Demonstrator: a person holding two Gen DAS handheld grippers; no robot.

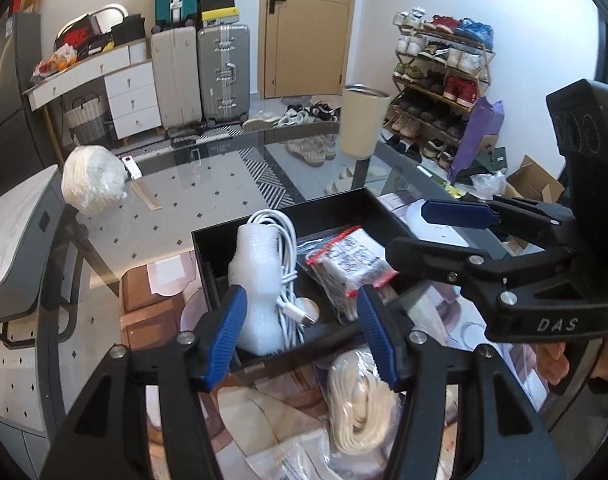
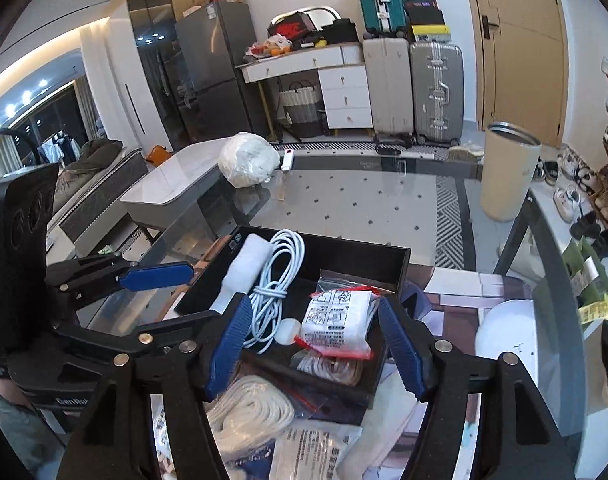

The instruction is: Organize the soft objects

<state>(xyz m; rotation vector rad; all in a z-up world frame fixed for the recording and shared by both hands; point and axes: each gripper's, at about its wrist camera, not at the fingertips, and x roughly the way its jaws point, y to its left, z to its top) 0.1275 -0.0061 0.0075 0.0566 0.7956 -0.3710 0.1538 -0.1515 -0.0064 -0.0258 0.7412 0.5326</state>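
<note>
Left wrist: left gripper and right gripper both spread, empty, over the black box. Step judged between placements; next likely the rope bundle.

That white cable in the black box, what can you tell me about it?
The white cable is a smooth, plastic-looking cord wound into a long loose loop and cinched at its middle by a few turns of itself. It lies inside the black box, between a white foam piece and a red-edged plastic bag, touching the foam. A plug end shows.
</note>
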